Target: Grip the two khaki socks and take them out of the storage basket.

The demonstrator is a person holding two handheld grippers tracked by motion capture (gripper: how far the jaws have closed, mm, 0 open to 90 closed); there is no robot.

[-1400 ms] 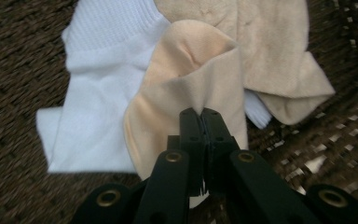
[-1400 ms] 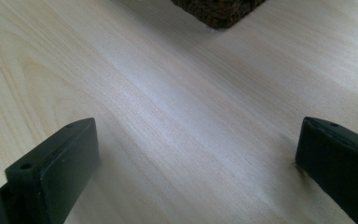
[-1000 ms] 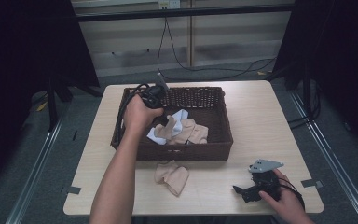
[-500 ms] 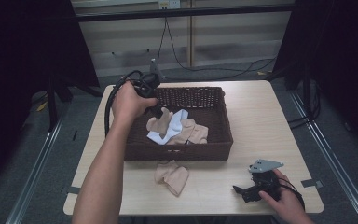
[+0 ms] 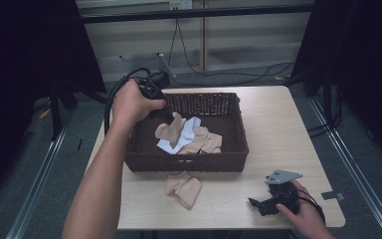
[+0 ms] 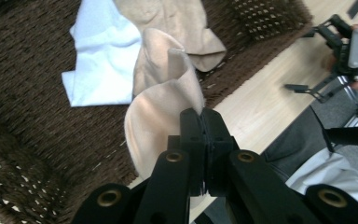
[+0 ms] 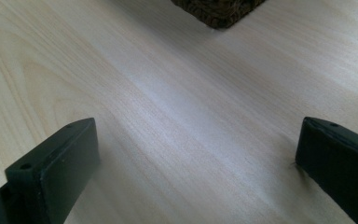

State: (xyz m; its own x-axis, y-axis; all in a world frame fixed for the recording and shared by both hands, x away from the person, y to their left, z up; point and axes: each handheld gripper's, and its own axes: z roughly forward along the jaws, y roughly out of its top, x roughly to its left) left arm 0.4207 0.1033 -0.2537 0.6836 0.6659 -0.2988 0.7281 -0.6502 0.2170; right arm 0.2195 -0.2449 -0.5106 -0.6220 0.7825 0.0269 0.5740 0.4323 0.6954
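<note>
Beige soft cloth (image 6: 161, 116) is pinched tight in the left gripper (image 6: 204, 122), whose two black jaws are pressed together on one edge of it. In the high view the left gripper (image 5: 165, 110) is over the far left corner of the dark brown woven basket (image 5: 229, 159), and the beige soft cloth (image 5: 171, 130) hangs down from it into the basket. Just beside that cloth, on the basket floor, lies a white cloth (image 6: 100, 65), and another beige cloth (image 6: 182, 23) lies partly on top of the white one.

On the light wooden counter (image 5: 273, 129), just in front of the basket, sits a small crumpled beige cloth (image 5: 184, 189). It is outside the basket and close to its front wall.

At the near right corner of the counter, well apart from the basket, is the right gripper (image 5: 254, 202). A hand (image 5: 306, 216) holds it low by the wood. In the right gripper view its jaws stand wide apart with nothing between them but bare counter (image 7: 177, 116). A corner of the basket (image 7: 216, 10) shows at the top of that view.
</note>
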